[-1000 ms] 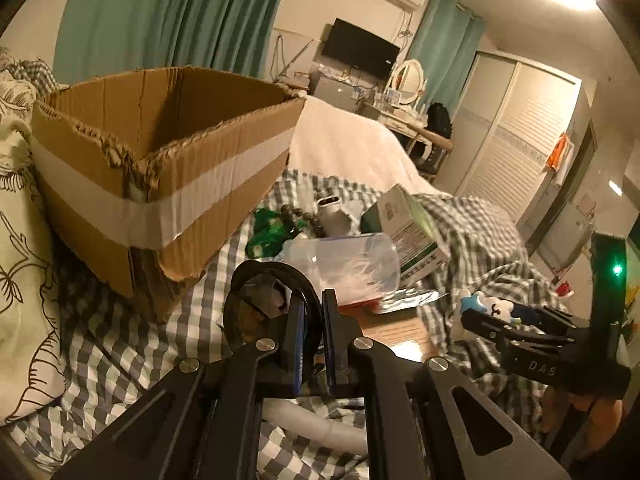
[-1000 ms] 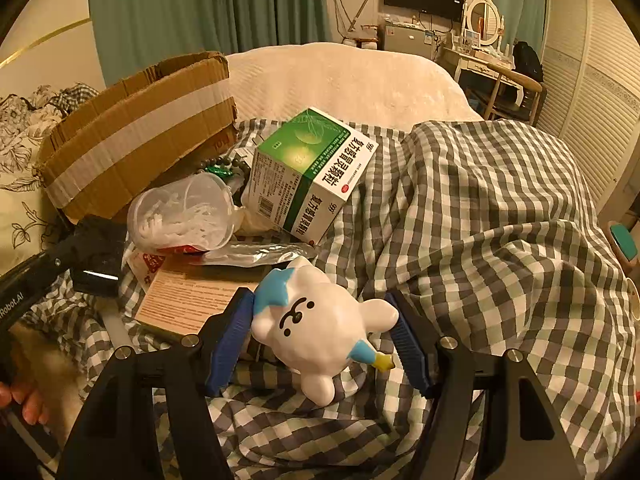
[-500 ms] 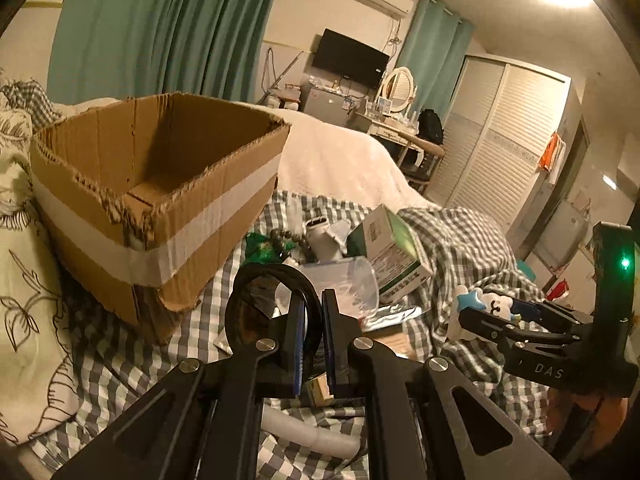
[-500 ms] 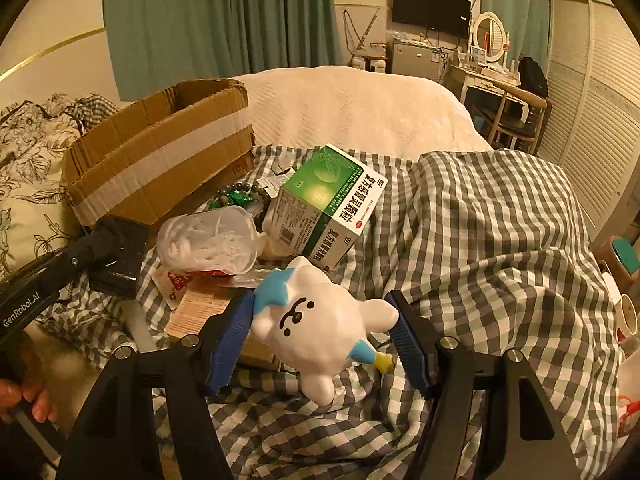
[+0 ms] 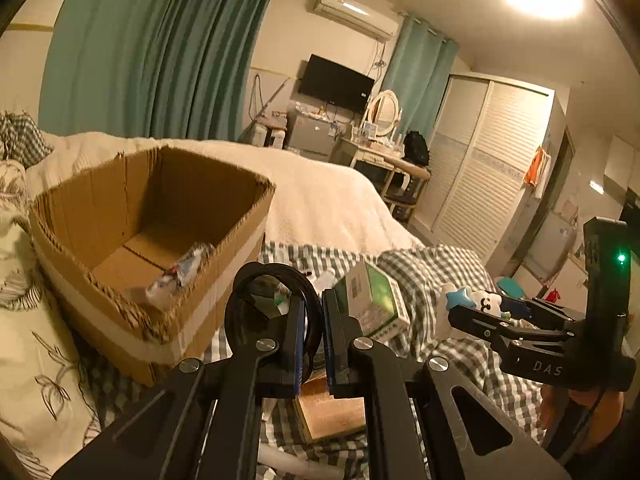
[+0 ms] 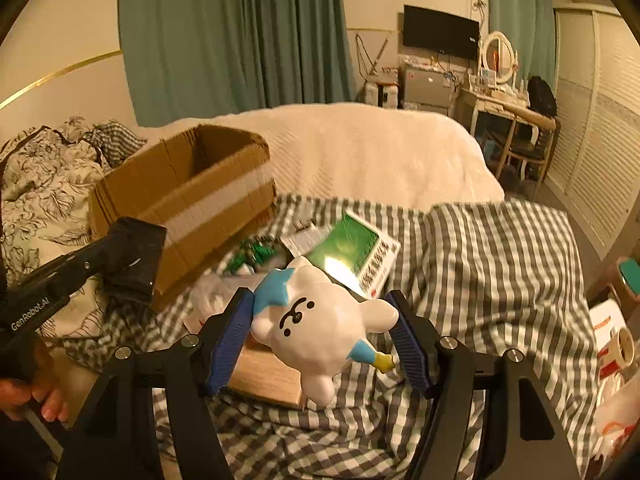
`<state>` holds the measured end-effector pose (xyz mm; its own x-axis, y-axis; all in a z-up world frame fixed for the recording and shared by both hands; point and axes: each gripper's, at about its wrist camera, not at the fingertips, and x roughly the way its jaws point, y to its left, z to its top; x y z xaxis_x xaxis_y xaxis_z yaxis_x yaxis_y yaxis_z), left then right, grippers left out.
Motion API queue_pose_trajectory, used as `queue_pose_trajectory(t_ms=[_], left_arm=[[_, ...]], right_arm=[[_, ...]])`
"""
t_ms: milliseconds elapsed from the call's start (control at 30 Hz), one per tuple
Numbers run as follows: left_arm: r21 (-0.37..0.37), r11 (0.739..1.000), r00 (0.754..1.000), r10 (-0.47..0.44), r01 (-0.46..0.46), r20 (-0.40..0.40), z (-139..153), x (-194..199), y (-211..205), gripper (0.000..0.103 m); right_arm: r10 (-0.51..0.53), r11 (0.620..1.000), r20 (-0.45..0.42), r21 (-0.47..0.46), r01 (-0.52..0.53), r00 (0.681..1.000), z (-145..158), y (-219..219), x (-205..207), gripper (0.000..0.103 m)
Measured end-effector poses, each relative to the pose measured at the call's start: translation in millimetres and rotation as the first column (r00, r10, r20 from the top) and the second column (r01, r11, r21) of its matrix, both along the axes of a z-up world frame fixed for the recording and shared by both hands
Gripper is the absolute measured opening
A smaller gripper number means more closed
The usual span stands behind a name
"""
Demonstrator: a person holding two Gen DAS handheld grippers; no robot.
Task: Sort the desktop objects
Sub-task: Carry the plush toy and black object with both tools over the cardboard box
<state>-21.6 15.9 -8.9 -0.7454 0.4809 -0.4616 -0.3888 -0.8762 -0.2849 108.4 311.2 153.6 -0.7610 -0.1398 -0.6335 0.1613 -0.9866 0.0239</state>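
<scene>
Glossy white, with a blue star-shaped ear, a small blue-and-yellow tip and a black drawn face, the toy figure (image 6: pixel 320 324) hangs clear above the bed, clamped between the blue pads of the right gripper (image 6: pixel 324 336). The left gripper (image 5: pixel 312 336) has its jaws nearly together, pinching the rim of a black ring-shaped object (image 5: pixel 256 308) with a dark lens inside; what it is cannot be told.

Below lies a grey-and-white checked blanket (image 6: pixel 492 264), strewn with a green-and-white medicine box (image 6: pixel 352 252), a brown flat packet (image 6: pixel 264 376) and some green wrappers (image 6: pixel 252 252). To the left stands an open cardboard box (image 5: pixel 160 240) with a white tape band, a crumpled packet (image 5: pixel 180 276) on its floor. A floral-print quilt (image 5: pixel 36 340) lies beside it, a cream bedspread (image 6: pixel 360 152) behind. Teal curtains (image 5: pixel 160 48), a wall television (image 6: pixel 440 32), a dressing table with an oval mirror (image 6: pixel 496 56) and louvred wardrobe doors (image 5: pixel 480 168) line the warm-lit room.
</scene>
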Motion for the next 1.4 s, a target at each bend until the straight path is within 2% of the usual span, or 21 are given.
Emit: queue_pose_trajectory(t_ms=[333, 600, 867, 967, 1033, 1133, 1300, 1400], left_arm=[[0.004, 1.000, 0.998, 0.020, -0.020, -0.054, 32.1, -9.0, -9.6, 0.008], [0.007, 0.999, 0.994, 0.044, -0.043, -0.103, 62.1, -21.0, -23.2, 0.008], [0.019, 0.996, 0.985, 0.090, -0.088, -0.150, 78.2, -42.3, -43.1, 0.008], [0.030, 0.994, 0.982, 0.108, -0.104, -0.152, 81.1, -55.4, -54.2, 0.008], [0.029, 0.993, 0.981, 0.118, -0.115, -0.155, 80.8, -62.2, -58.7, 0.008], [0.030, 0.991, 0.982, 0.132, -0.129, -0.136, 74.4, -72.3, -65.6, 0.009], [0.012, 0.989, 0.985, 0.146, -0.145, -0.090, 46.5, -74.5, -72.6, 0.008], [0.013, 0.990, 0.989, 0.138, -0.138, -0.042, 27.5, -80.5, -73.4, 0.009]], right_arm=[[0.065, 0.997, -0.081, 0.035, -0.062, 0.995, 36.1, -29.2, -11.6, 0.067], [0.122, 0.992, -0.118, 0.043, -0.118, 0.985, 52.6, -61.4, -24.5, 0.067], [0.153, 0.988, -0.151, 0.046, -0.148, 0.977, 66.7, -83.8, -35.8, 0.066], [0.161, 0.987, -0.171, 0.047, -0.155, 0.972, 76.6, -91.0, -45.4, 0.063], [0.178, 0.984, -0.167, 0.055, -0.171, 0.970, 79.9, -96.9, -52.4, 0.041], [0.198, 0.979, -0.155, 0.087, -0.186, 0.968, 76.5, -111.0, -66.7, 0.032], [0.185, 0.982, -0.096, 0.048, -0.181, 0.978, 51.5, -109.8, -79.2, 0.032], [0.187, 0.982, -0.033, 0.031, -0.186, 0.982, 26.1, -106.9, -80.7, 0.032]])
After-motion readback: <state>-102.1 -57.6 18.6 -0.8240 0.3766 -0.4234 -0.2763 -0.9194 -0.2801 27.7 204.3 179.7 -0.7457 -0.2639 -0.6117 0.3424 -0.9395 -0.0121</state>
